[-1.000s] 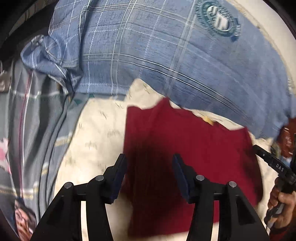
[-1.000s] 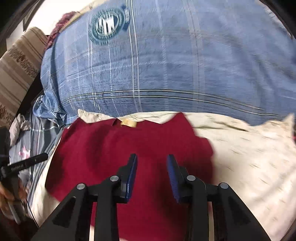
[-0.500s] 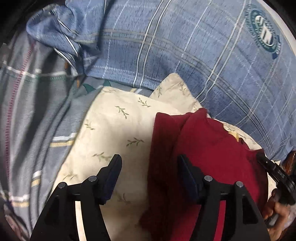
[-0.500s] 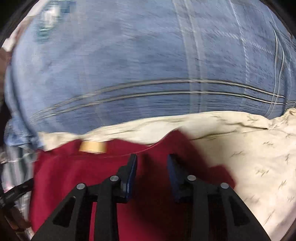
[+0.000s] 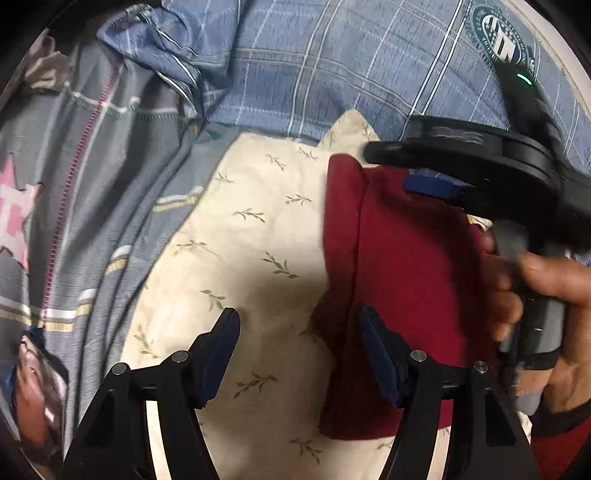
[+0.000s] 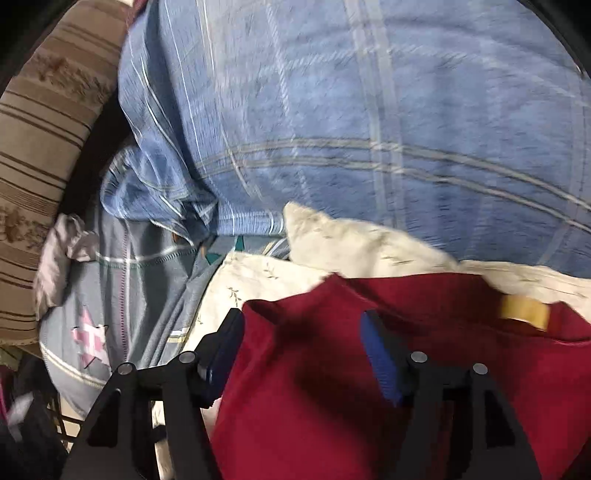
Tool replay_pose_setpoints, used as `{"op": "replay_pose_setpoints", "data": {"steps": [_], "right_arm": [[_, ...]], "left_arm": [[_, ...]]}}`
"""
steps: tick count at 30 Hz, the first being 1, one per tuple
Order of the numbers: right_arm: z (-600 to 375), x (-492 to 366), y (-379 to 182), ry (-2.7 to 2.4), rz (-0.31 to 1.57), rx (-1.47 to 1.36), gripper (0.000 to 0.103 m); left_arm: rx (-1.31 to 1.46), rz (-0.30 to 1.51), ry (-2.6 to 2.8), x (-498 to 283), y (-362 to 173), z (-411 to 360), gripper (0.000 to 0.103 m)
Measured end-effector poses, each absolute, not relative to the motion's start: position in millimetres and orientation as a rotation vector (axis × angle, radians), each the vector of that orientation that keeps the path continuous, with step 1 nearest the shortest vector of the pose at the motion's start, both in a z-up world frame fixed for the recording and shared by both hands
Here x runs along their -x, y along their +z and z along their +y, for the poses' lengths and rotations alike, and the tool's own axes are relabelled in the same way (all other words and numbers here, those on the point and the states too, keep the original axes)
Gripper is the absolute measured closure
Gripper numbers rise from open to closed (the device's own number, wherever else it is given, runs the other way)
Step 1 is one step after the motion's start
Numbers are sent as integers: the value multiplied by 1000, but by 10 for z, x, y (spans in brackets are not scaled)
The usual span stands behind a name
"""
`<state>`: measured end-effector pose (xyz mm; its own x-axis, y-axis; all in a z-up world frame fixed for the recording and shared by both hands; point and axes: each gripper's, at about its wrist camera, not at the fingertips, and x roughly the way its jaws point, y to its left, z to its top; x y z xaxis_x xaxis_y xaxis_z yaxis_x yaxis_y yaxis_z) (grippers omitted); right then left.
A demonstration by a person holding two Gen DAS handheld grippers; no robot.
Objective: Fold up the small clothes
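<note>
A dark red garment lies on a cream leaf-print cloth, its left part folded over into a narrow strip. My left gripper is open and empty, its right finger at the garment's left edge, its left finger over the cream cloth. In the right wrist view the red garment fills the lower frame, with a tan neck label at right. My right gripper is open over the garment's upper left corner. It also shows in the left wrist view, held by a hand above the garment.
A large blue plaid pillow with a round badge lies behind the cloth. A grey striped blanket with a pink star lies to the left. A brown striped cushion stands far left.
My right gripper has swung left across the garment to its upper left corner and opened wider. My left gripper has shifted slightly left. The garment's left side stays folded over.
</note>
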<state>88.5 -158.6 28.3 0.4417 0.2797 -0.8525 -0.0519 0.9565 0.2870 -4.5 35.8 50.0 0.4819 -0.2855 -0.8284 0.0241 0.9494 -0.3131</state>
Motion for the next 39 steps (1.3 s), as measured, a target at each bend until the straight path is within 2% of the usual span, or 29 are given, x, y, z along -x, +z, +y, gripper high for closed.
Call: {"op": "replay_pose_setpoints", "data": {"steps": [1,3,4,9,10,13,16,17,18,19,20,22,23,24,25,28,29,30,31,32,33,34,39], "right_arm": [[-1530,-897,230,201,1122,-200,40],[-1353,-1000,100,151,1169,-93,82],[-1292,-1028,82,106,1174,-25,97],[-1217,-996,323,163,1068,-50,99],[-1240,-1022,299,174,1072,-71,103],[-1170,-1165,40,186,1138,-88,103],[-1187,-1100,53,182,1136,-94,96],[-1220,-1027,154,198,1113,-107,91],[-1257,-961,253,202,1093,-109,83],[-1292,-902,342,197,1076,-104,62],[-1330,-829,434,185,1057,-90,50],[-1361,-753,512,156,1045,-57,50],[-1323,-786,466,158,1059,-44,54],[-1285,-838,389,162,1085,-31,65],[-1262,-889,304,160,1109,-30,81],[-1226,-1042,-43,161,1232,-74,78],[-1190,-1037,-36,152,1217,-51,78],[-1160,-999,47,149,1194,-24,74],[-1134,-953,149,156,1173,-6,56],[-1127,-918,211,162,1163,0,29],[-1119,-881,276,166,1141,-6,19],[-1112,-856,310,155,1134,4,12],[-953,-913,17,124,1230,80,12]], "left_arm": [[280,1045,-195,37,521,364,37],[274,1023,-193,51,572,386,37],[275,1016,-185,55,585,411,37],[323,1027,-171,22,583,500,37],[333,1026,-172,29,579,505,37],[337,1040,-171,12,531,484,37],[353,1044,-173,8,536,514,37],[355,1041,-175,-2,537,523,37],[358,1038,-176,-5,540,520,37],[358,1033,-177,0,550,515,37],[356,1032,-177,4,556,505,37],[347,1032,-179,12,556,479,37],[335,1033,-176,16,550,463,37],[326,1035,-169,19,542,455,37],[322,1040,-163,5,525,456,37],[339,1049,-148,-10,502,501,37],[344,1046,-139,-12,506,516,37],[346,1043,-135,-7,511,525,37],[350,1039,-132,-9,521,531,37],[352,1038,-133,0,531,531,37],[356,1038,-137,5,536,525,37],[355,1039,-143,10,542,514,37],[344,1032,-156,42,556,492,37]]}}
